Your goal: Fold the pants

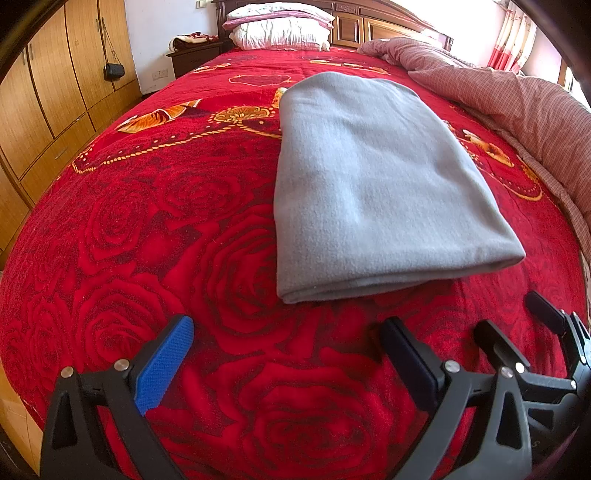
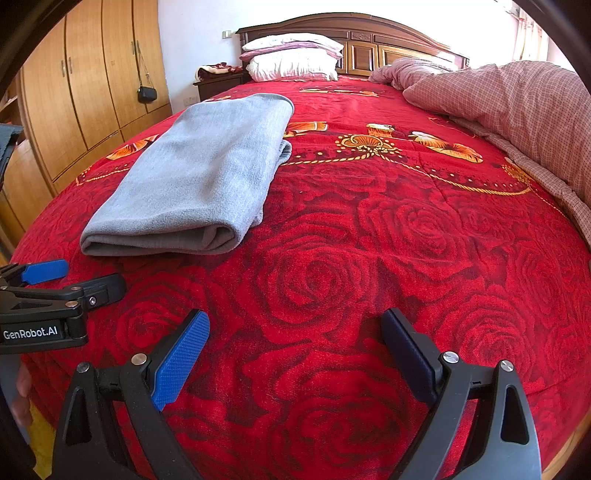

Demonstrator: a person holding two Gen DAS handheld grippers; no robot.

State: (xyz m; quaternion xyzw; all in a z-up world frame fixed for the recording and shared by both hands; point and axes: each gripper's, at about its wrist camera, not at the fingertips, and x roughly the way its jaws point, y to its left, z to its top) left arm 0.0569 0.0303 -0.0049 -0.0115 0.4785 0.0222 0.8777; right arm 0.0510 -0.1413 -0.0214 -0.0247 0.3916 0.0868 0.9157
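Grey pants (image 1: 369,177) lie folded into a flat rectangular bundle on the red rose-patterned bedspread (image 1: 184,229). In the right wrist view the pants (image 2: 199,173) lie ahead to the left. My left gripper (image 1: 288,328) is open and empty, hovering just short of the bundle's near folded edge. My right gripper (image 2: 295,325) is open and empty over bare bedspread, to the right of the pants. The right gripper also shows at the lower right of the left wrist view (image 1: 513,314), and the left gripper at the left edge of the right wrist view (image 2: 88,273).
A checked pink quilt (image 1: 517,96) is bunched along the bed's right side. Pillows (image 1: 284,29) lie stacked at the wooden headboard (image 2: 369,40). A wooden wardrobe (image 1: 55,92) with a small black bag (image 1: 113,72) hanging on it stands to the left.
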